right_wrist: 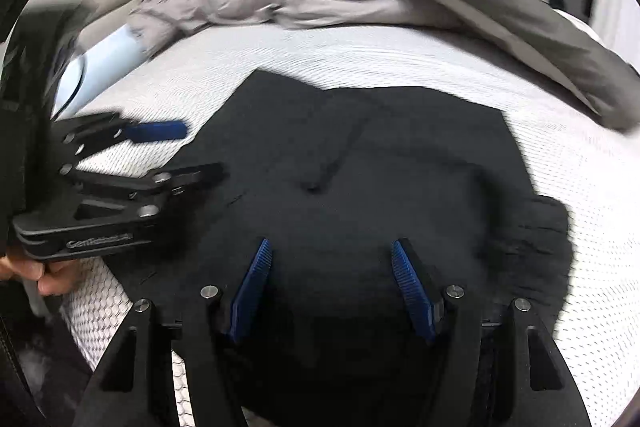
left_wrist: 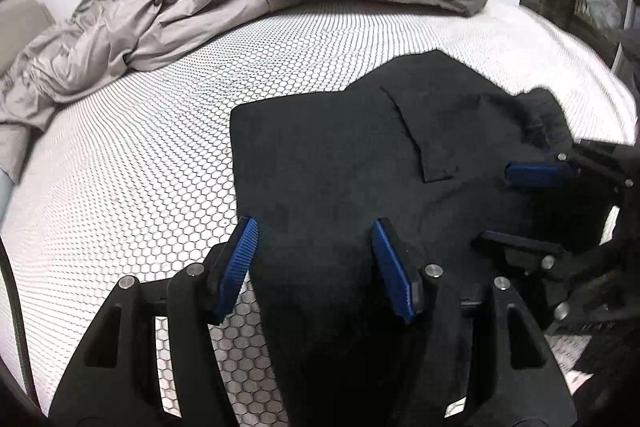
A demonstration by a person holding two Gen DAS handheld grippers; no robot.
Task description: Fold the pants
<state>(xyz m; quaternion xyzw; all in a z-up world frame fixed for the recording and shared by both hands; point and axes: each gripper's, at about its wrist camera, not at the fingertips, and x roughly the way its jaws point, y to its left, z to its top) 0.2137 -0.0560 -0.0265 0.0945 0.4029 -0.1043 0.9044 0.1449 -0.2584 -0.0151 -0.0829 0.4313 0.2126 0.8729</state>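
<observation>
- The black pants (left_wrist: 360,155) lie on the white honeycomb-patterned mattress (left_wrist: 140,155). In my left wrist view they fill the centre and lower right of the frame; in the right wrist view (right_wrist: 360,167) they fill the middle, running down under the fingers.
- My left gripper (left_wrist: 314,227) stands wide open with nothing between the blue pads. Its left pad sits right at the pants' left edge, over the border with the mattress, and its right pad is over the cloth. The dark fabric runs straight ahead from it, toward the upper right of the frame.
- My right gripper (right_wrist: 332,247) is also wide open and empty, both pads over black cloth, with the garment stretching away from it toward the top of the frame.
- In the right wrist view the left gripper shows at the left edge, one pad over bare mattress and one at the cloth's left margin. So each tool flanks the near end, left at the left edge, right toward the bunched, ribbed part (right_wrist: 532,247) at lower right, possibly a waistband or cuff; I cannot tell which.
- I judge the long axis to run away from both tools, so the coming fold would likely lift this near edge and carry it forward.
- The rumpled grey bedding (left_wrist: 200,3) lies across the top of the frame, well apart from the pants.
</observation>
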